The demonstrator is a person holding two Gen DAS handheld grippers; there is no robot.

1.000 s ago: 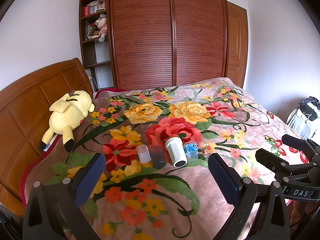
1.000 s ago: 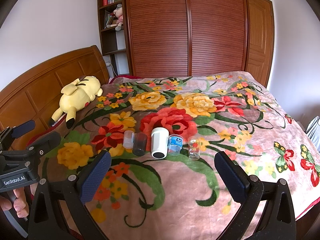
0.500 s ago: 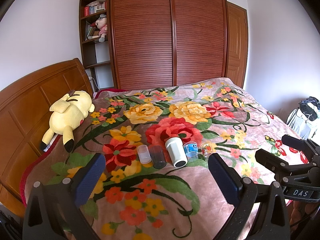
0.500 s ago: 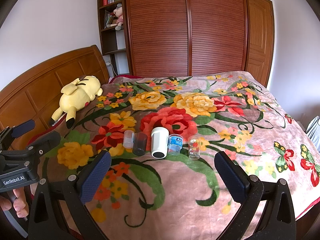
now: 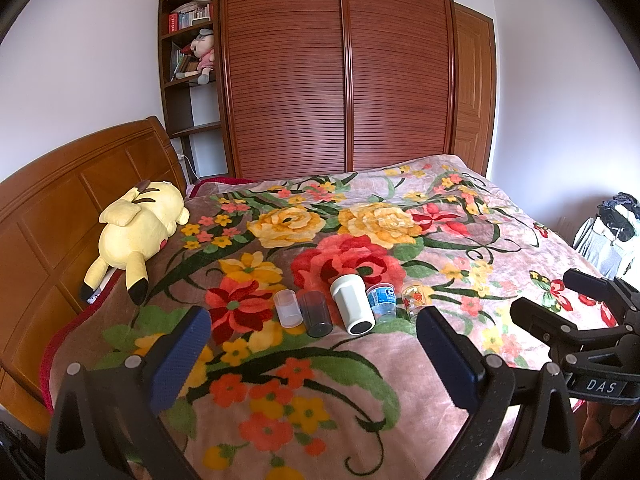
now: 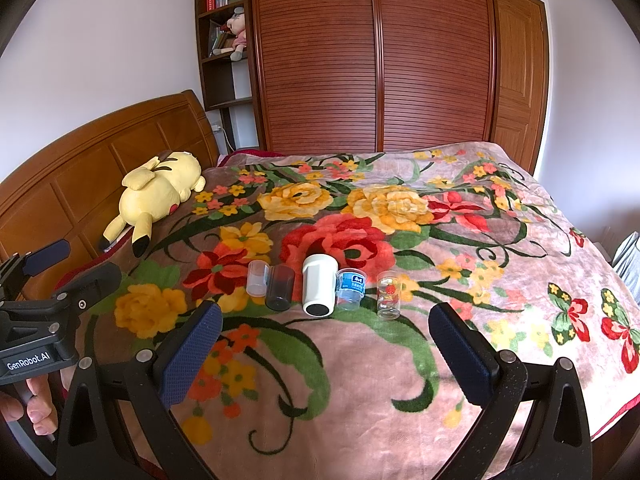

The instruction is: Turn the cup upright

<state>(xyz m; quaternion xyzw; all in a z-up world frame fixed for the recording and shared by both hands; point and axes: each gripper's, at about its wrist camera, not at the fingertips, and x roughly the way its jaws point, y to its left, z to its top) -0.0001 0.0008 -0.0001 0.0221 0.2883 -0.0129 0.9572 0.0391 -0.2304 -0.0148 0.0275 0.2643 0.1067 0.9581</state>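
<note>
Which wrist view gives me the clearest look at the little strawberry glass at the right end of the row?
The right wrist view: the strawberry glass stands clear, whole outline visible. In the left wrist view the same glass sits just behind the left tool's right finger, smaller and partly crowded.

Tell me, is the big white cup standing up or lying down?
Lying down. The white cup rests on its side on the flowery blanket, its round end facing the camera, in a row with the other cups.

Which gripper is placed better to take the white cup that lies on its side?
Right, probably. In its view the white cup lies centred ahead of the open right gripper; for the open left gripper it sits off toward the right.
</note>
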